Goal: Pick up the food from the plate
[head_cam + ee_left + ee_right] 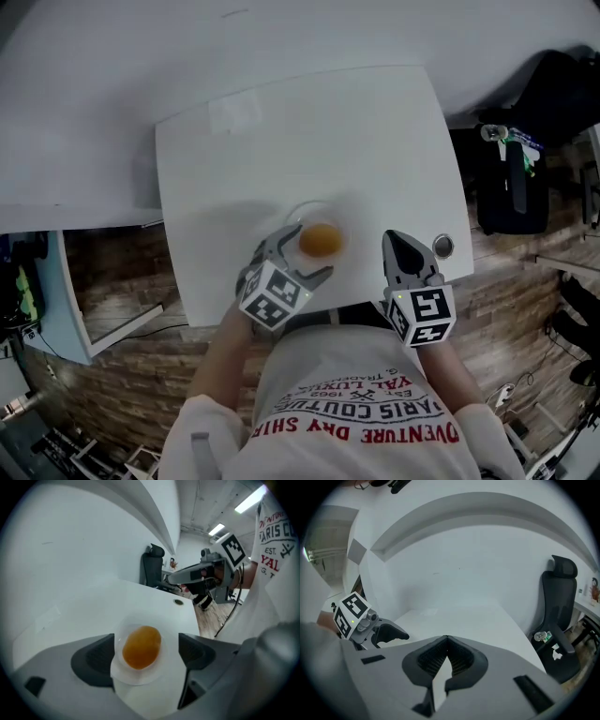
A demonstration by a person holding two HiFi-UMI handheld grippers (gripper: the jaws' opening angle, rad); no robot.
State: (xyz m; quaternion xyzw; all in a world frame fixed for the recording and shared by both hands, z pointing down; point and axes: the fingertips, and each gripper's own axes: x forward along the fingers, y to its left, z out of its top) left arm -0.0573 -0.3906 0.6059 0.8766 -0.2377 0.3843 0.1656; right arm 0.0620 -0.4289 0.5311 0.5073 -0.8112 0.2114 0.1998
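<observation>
Left gripper (146,644) spread wide around orange food (321,239); right gripper (446,640) pressed together, empty.
Nearest, the left jaws flank the rounded food without touching it. It sits mid-plate (136,678), near the white table's (281,141) front edge. Closing off-centre could likely squirt it sideways, or a jaw could catch the rim and drag the unsteadied plate.
</observation>
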